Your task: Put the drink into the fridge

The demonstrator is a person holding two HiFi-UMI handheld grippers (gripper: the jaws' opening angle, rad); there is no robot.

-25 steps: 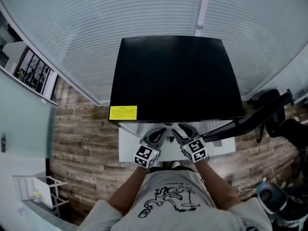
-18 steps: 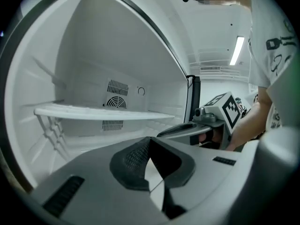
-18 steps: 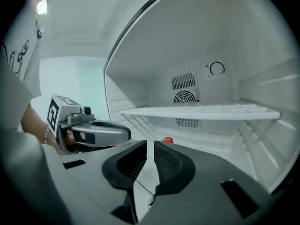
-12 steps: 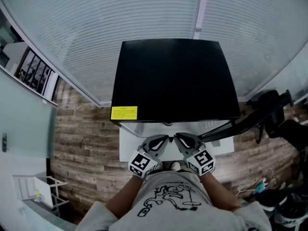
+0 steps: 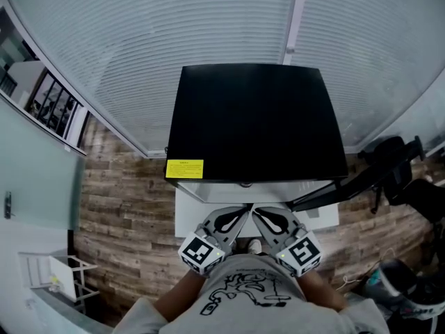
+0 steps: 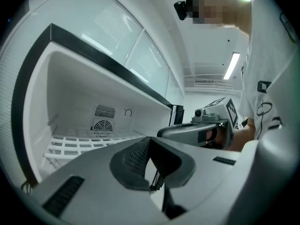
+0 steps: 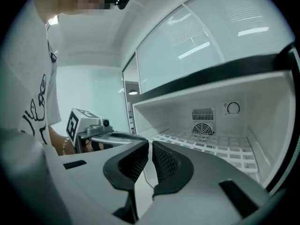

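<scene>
Over the wood floor (image 5: pixel 125 207), the fridge (image 5: pixel 254 117) shows a black top; only gripper views reveal its wire shelf (image 7: pixel 225 149) and fan grille (image 7: pixel 202 131). Its yellow label (image 5: pixel 184 168): unreadable. Before the fridge, left gripper (image 6: pixel 149 158) and right gripper (image 7: pixel 151 161), jaws pressed together, empty. No view shows the drink.

Ribbed glass wall (image 5: pixel 174 26), one pale mullion (image 5: pixel 295 19) set in it. Wood-plank floor (image 5: pixel 118 186) at its foot. Black chair (image 5: pixel 398 169) by its right end. White wire rack (image 5: pixel 52 273) well apart from it, across the floor. Ceiling strip light (image 6: pixel 232 65), lit.

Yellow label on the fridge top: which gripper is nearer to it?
Left. The left gripper is below and right of the yellow label; the right gripper is farther right, beyond the left one.
</scene>
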